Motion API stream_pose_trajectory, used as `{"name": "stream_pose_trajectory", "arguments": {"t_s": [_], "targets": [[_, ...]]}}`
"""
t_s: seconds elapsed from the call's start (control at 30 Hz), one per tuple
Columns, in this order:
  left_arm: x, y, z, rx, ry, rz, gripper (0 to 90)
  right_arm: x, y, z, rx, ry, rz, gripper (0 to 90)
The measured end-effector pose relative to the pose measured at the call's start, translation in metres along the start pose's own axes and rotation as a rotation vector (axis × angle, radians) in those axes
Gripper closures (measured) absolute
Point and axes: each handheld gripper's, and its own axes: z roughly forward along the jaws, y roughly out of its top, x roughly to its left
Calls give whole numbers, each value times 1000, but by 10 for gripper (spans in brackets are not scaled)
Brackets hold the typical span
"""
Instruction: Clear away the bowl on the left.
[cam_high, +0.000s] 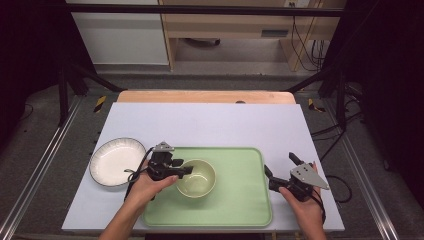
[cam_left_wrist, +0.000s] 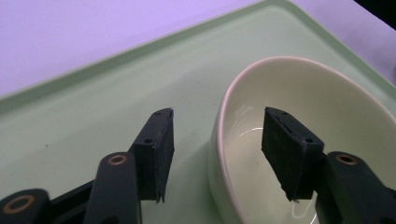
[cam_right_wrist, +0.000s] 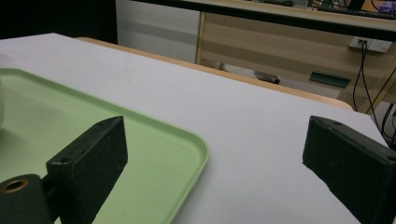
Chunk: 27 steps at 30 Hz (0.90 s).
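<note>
A white-covered table (cam_high: 210, 122) carries a green tray (cam_high: 240, 200) at its near centre, with a white plate (cam_high: 116, 161) just left of it. On the tray's left half sits a pale bowl (cam_high: 197, 178). The left hand-held gripper (cam_high: 184, 170) is at the bowl's left rim, jaws apart and straddling the wall, one outside, one inside, not yet closed. The right hand-held gripper (cam_high: 280, 166), jaws wide apart and holding nothing, waits by the tray's right edge, well apart from the bowl.
</note>
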Motion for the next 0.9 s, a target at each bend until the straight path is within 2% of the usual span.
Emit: {"name": "stream_pose_trajectory", "arguments": {"t_s": [0.07,0.2,0.4,0.6,0.8,0.9], "targets": [[-2,1,-1,-16,6,14,385,-1,0,0,-1,-2,-1,69],[-2,2,-1,-28,1,15,341,-1,0,0,-2,-2,0,69],[-2,4,-4,-58,4,0,211,-1,0,0,-3,-1,0,68],[-2,5,-7,-79,5,-1,124,-1,0,0,-3,-4,1,67],[-6,8,-10,-102,4,27,80,-1,0,0,-2,-1,1,66],[-8,9,-13,-132,1,67,70,-1,0,0,-2,-2,1,66]]}}
